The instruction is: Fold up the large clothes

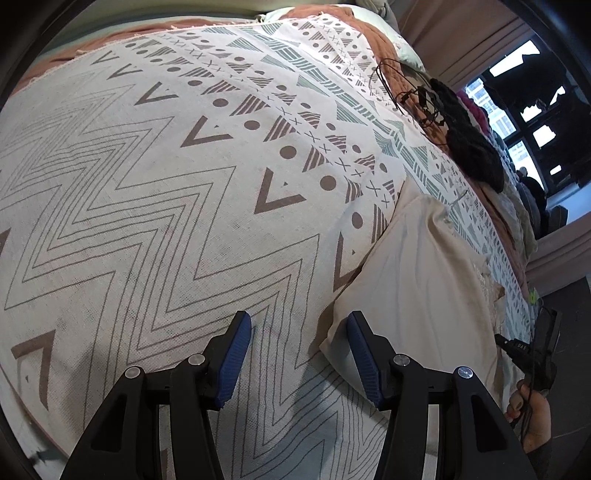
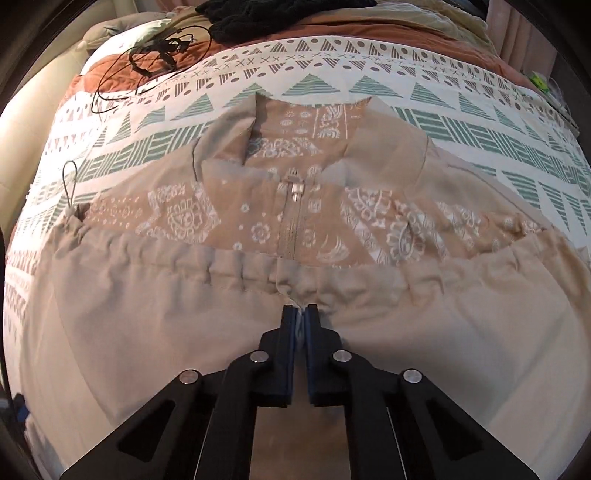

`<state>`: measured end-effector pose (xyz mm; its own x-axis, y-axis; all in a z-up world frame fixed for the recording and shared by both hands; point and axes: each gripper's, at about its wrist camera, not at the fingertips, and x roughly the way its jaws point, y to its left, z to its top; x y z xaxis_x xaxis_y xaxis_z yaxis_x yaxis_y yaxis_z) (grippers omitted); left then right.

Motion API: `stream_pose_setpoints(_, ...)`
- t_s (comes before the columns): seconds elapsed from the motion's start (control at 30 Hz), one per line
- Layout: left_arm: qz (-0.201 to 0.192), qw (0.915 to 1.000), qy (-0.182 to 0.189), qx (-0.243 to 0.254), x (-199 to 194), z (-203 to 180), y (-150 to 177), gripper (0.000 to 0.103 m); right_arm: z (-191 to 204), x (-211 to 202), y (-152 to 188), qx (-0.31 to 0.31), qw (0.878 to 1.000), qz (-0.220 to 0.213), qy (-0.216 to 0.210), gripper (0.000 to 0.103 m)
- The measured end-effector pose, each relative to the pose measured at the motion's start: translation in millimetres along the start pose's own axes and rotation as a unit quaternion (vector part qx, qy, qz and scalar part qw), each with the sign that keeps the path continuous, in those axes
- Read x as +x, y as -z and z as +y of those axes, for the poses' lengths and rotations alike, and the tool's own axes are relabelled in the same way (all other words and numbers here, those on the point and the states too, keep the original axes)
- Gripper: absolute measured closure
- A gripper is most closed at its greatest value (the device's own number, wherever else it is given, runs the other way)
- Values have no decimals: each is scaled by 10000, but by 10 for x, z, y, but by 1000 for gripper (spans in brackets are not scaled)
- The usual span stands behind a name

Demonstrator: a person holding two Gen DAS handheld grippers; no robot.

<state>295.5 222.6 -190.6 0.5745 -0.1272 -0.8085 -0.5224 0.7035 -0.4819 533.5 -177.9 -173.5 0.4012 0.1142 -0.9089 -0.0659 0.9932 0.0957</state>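
A beige jacket (image 2: 147, 314) with a tan paisley lining and a centre zipper (image 2: 295, 192) lies spread on the patterned bedspread (image 2: 461, 107). Its gathered hem is folded up over the body. My right gripper (image 2: 301, 308) is shut on the hem at its middle. In the left wrist view the jacket (image 1: 417, 280) shows as a pale fold to the right. My left gripper (image 1: 299, 325) is open and empty above the bedspread (image 1: 147, 206), its right finger (image 1: 360, 350) by the jacket's edge.
A tangle of black cable (image 2: 159, 55) and a dark knitted garment (image 2: 266, 14) lie at the far side of the bed. In the left wrist view the same garment (image 1: 469, 136) sits by the window, and the hand with the right gripper's handle (image 1: 532, 387) shows at right.
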Motion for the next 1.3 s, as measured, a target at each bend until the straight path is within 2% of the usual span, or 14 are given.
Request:
stream_pose_setpoints(0.23,-52,9990,225,-379,-105,142,-12,47,-39,-308,-246,71,9991,-395,-102,101)
stream_pose_setpoints(0.37,13,9979,402,-508,-129,168,-19,47,-10,-351,-375,17,9988,-486,-74,101)
stream_pose_setpoints(0.53,183,9961,613,-606,-112,143,-4,47,-93,-131,-448,156,9993,-328,-89,101)
stream_pose_setpoints(0.73,415,9943,801,-570,7,3,23,47,-170,228,-387,282,9994,-95,-151,101)
stream_pose_setpoints(0.97,775,9892,1075,-633,269,-194,98,47,-198,234,-384,259,9992,-127,-283,101)
stream_pose_setpoints(1.3,661,9901,1073,-616,530,-413,-1,47,-290,190,-390,528,9971,-245,-482,101)
